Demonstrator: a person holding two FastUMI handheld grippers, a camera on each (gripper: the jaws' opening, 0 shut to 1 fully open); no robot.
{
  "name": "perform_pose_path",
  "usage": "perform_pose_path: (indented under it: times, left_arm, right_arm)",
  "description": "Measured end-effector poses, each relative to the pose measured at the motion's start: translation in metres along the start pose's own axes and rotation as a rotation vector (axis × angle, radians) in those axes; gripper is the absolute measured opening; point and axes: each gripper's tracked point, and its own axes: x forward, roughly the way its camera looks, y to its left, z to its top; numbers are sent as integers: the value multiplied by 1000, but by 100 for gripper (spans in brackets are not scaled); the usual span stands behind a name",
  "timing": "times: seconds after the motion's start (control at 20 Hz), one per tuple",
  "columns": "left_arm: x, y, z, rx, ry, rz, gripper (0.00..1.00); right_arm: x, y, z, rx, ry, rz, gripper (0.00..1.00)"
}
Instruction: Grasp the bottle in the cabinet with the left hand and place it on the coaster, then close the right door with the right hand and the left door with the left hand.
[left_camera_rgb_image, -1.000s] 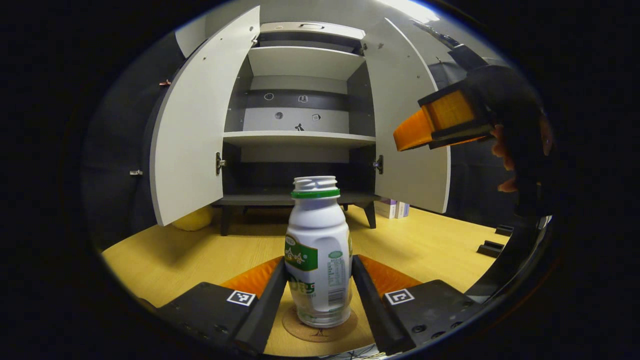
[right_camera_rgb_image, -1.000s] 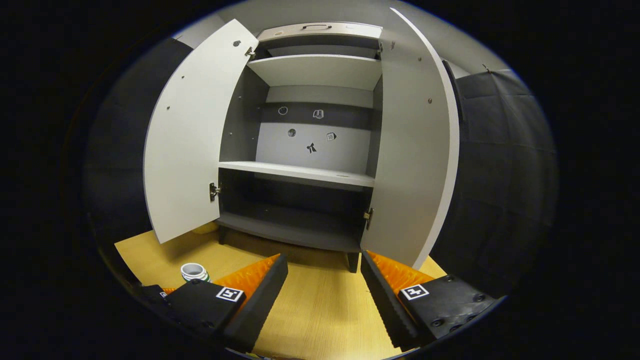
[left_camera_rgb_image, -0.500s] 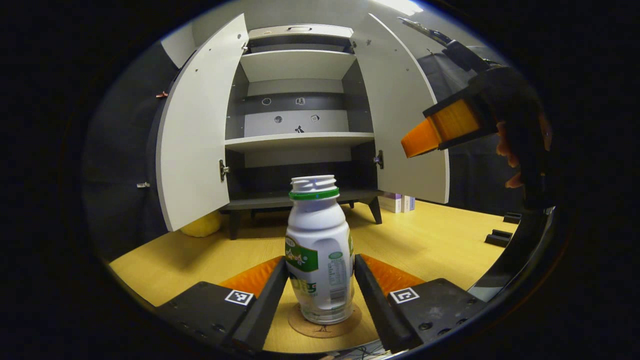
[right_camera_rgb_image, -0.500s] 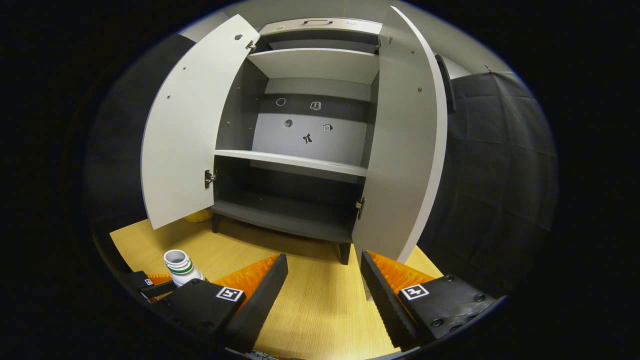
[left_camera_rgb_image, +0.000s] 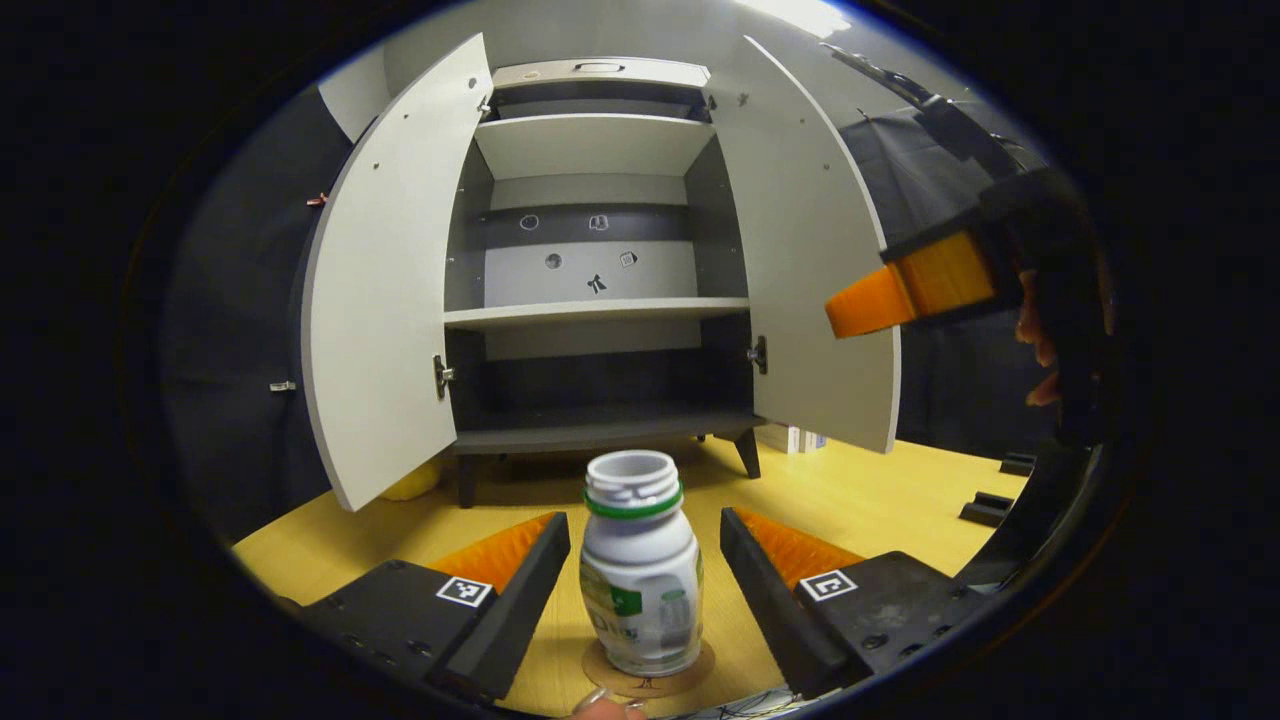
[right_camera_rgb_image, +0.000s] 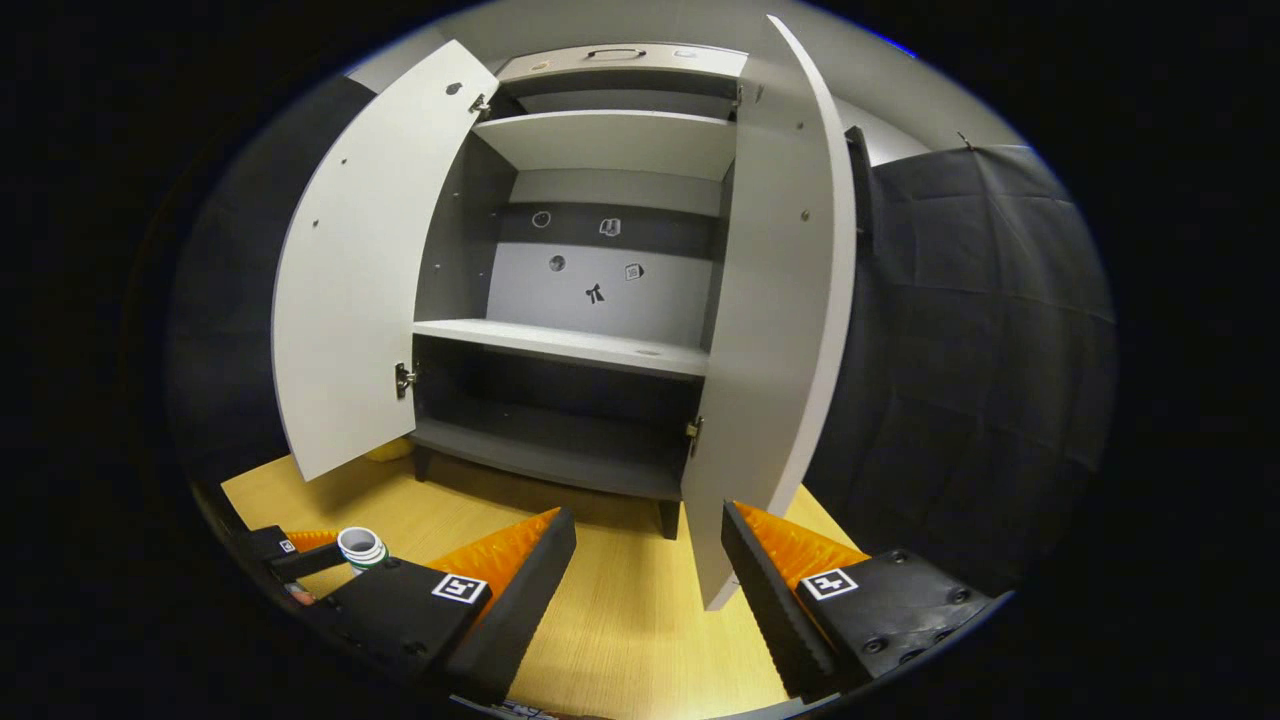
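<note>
At lower centre the bottle (left_camera_rgb_image: 641, 570) stands upright on the coaster (left_camera_rgb_image: 650, 678), untouched between the left claw's (left_camera_rgb_image: 645, 575) parted fingers (gaps either side). The right claw (right_camera_rgb_image: 648, 560) gapes below the right door's (right_camera_rgb_image: 775, 330) edge.

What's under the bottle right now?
The bottle stands on the round coaster, which lies on the yellow table. The coaster's middle is covered by the bottle's base.

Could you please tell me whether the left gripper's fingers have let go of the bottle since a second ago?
Yes. The left gripper has opened: gaps now show on both sides of the bottle, which stands on the coaster.
</note>
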Motion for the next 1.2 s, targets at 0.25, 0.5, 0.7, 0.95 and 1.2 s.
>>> perform_pose_path:
  times: [0.25,0.5,0.7,0.95,1.2]
  left_arm:
    - [12,-3,76,11,-47,-105,96]
    - [3,-10,157,-13,-62,-275,95]
    - [-8,5,195,-28,-30,-340,96]
    - [3,6,237,-43,-56,-348,95]
    - [20,-11,268,-74,-86,-314,96]
  right_arm:
    - [-13,-21,44,38,2,-61,98]
    - [-27,-42,98,33,-27,-167,98]
    - [-44,-77,134,75,-88,-285,98]
    - [-49,-149,158,113,-136,-421,98]
    - [-19,-170,174,83,-164,-317,98]
